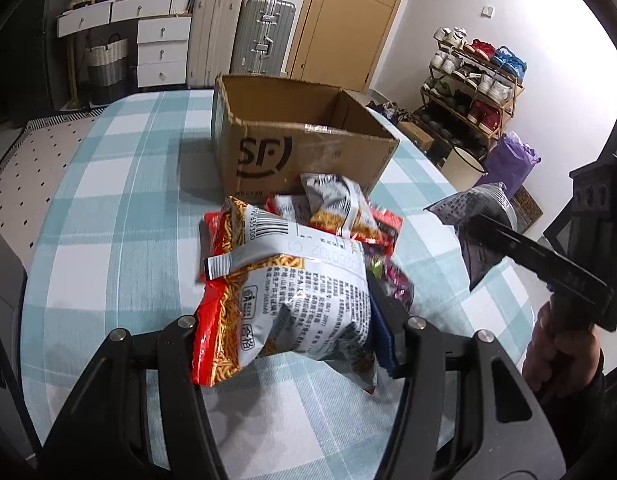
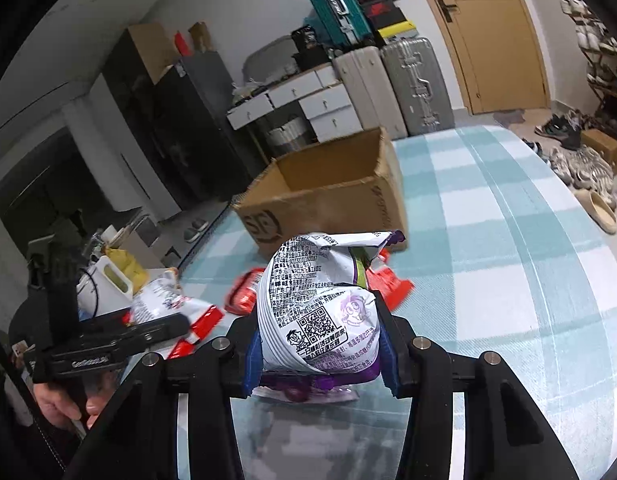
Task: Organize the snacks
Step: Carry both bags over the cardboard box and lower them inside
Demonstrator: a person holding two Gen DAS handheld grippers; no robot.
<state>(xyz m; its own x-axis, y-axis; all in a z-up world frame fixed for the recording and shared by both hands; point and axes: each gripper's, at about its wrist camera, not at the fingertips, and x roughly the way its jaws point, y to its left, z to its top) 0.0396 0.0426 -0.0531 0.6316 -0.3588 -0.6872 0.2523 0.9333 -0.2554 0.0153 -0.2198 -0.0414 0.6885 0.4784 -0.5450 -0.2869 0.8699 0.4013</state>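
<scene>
**Operator:** State of both grippers, and where is the load?

**Technician:** The left gripper [image 1: 282, 332] is clamped on a red-and-white noodle snack bag [image 1: 284, 284], held clear above the checked tablecloth [image 1: 108, 200]. The bag's long axis runs forward from the fingers, towards the box. The right gripper [image 2: 320, 354] is clamped on a purple-and-white snack bag [image 2: 320, 312], which stands upright between its blue pads [image 2: 254, 354].

**Operator:** Where does the target lie relative to the fingers?

**Technician:** The open cardboard box [image 1: 304, 136] sits straight ahead of the left fingers, beyond the loose snack pile [image 1: 340, 208] that lies against its near wall. From the right fingers the box [image 2: 328, 188] is ahead and slightly left, open side up.

**Operator:** Which gripper goes first?

**Technician:** Judgement only: both appear about equally near. In the left view the right gripper [image 1: 488, 228] holds its bag higher and beside the box's right corner, so it probably has the shorter path. Either load must clear the near rim before release; the pile below limits a low approach.
</scene>
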